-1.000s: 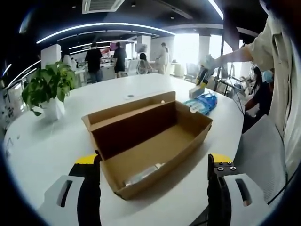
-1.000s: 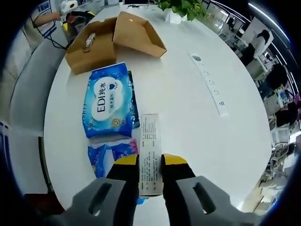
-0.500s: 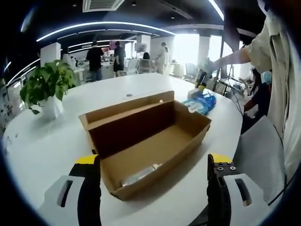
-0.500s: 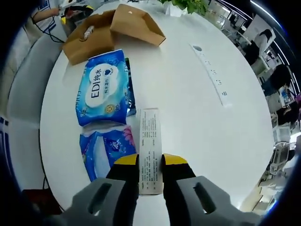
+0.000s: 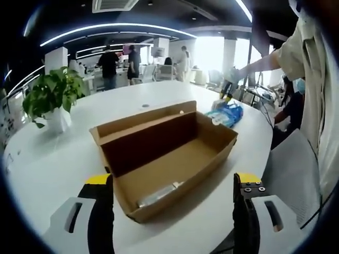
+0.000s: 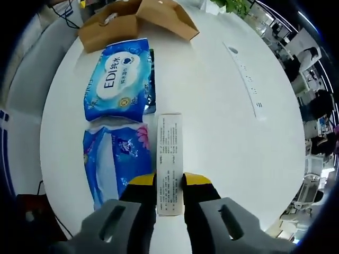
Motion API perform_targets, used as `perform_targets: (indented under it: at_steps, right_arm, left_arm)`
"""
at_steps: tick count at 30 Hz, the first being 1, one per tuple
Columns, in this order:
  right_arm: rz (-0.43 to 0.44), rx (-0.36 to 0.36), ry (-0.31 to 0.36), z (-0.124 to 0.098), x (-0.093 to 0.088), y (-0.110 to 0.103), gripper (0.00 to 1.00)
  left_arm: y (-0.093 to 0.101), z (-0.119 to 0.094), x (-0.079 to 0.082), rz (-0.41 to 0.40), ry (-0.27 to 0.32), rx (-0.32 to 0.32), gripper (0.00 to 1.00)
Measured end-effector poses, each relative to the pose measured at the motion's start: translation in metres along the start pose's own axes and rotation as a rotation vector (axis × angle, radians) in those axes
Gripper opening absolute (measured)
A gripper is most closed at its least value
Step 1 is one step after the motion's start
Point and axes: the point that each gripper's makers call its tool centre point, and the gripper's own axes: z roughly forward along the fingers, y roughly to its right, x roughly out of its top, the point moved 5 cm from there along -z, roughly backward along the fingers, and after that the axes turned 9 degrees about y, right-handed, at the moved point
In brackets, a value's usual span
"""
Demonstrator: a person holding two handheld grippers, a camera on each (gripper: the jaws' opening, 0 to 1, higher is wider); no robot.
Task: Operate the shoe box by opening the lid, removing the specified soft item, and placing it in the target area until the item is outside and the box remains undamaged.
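Moved right gripper [image 6: 169,182] further over the blue wipes packs [image 6: 114,159], away from shoe box [image 6: 135,18]; jaws still pinching narrow white carton [image 6: 169,159]. Left gripper [image 5: 172,203] jaws spread wide, hovering before open shoe box on white table [image 5: 58,159]. Clear-wrapped item [image 5: 159,194] lying inside box, near front wall.

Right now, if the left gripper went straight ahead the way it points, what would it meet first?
Probably the near end wall of the open shoe box, which lies ahead between the left gripper's spread fingers; depth is uncertain.
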Motion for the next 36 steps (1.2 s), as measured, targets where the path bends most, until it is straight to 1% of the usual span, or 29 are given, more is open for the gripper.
perform_targets:
  at_steps: [7, 12, 16, 20, 23, 32, 36]
  right_arm:
    - [-0.017, -0.008, -0.007, 0.001, 0.001, 0.003, 0.16]
    - [-0.038, -0.031, -0.013, 0.002, 0.001, 0.006, 0.18]
    - [-0.042, -0.038, -0.006, 0.0, 0.002, 0.006, 0.24]
    - [-0.041, -0.075, 0.001, -0.004, 0.005, 0.01, 0.3]
    - [-0.017, -0.094, 0.008, -0.006, 0.007, 0.009, 0.34]
    - [0.033, -0.129, 0.036, -0.017, 0.015, 0.0, 0.39]
    - [0.083, -0.161, 0.069, -0.025, 0.022, -0.004, 0.41]
  left_arm:
    - [0.001, -0.002, -0.001, 0.0, -0.007, 0.003, 0.96]
    - [0.001, -0.002, -0.001, 0.005, -0.008, 0.001, 0.96]
    - [-0.001, -0.002, 0.001, 0.004, -0.002, 0.002, 0.96]
    - [-0.003, -0.002, 0.004, 0.006, 0.005, 0.002, 0.96]
    - [-0.004, -0.003, 0.006, 0.012, 0.008, -0.002, 0.95]
    - [-0.005, -0.005, 0.011, 0.033, 0.022, -0.019, 0.95]
    - [-0.006, -0.006, 0.016, 0.04, 0.031, -0.029, 0.94]
